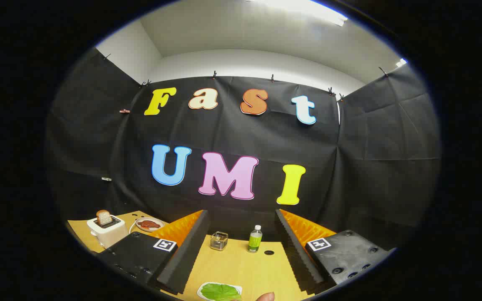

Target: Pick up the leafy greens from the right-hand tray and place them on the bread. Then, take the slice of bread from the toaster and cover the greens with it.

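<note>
Staged recording booth — a mock kitchen counter, not a real home.

Walled on three sides by black cloth [370, 138] clipped along its top edge, white room walls and ceiling light above; wooden tabletop [241, 267] dressed with a white toaster [107, 231] holding a slice of bread [103, 217], a plate of food [149, 224], a small bottle [255, 239] — props, sparse and arranged.

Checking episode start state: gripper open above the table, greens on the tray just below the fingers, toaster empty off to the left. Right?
One thing is off: the toaster is not empty. The gripper view shows a slice of bread standing up out of its slot. The rest holds: the gripper is open above the table, and the leafy greens lie on the tray just below the fingers.
</note>
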`<action>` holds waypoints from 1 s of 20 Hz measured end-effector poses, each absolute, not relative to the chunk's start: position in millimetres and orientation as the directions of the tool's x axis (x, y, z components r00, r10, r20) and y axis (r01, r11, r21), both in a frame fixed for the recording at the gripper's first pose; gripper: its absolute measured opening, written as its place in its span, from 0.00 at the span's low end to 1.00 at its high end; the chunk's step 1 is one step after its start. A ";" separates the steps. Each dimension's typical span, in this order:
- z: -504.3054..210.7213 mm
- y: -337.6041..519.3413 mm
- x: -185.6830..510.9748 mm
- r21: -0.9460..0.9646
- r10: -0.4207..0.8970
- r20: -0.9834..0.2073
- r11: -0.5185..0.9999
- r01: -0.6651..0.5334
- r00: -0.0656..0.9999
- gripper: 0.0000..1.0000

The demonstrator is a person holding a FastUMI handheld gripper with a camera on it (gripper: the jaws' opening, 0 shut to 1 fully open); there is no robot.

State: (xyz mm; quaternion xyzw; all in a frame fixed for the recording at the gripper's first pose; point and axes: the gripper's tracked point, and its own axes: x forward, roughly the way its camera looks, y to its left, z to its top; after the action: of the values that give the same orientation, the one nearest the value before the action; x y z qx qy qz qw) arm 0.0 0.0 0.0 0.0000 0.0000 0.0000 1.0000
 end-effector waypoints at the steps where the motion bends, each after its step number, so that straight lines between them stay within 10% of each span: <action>1: -0.1 2.5 0.3 0.005 0.008 -0.001 1.000 -0.008 1.000 0.97; 20: -23.6 25.9 11.4 -0.038 0.112 -0.071 0.993 -0.115 0.991 0.97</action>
State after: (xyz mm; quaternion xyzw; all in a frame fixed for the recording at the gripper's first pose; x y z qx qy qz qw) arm 11.4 25.9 -23.6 -0.0210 0.0342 0.0569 0.9976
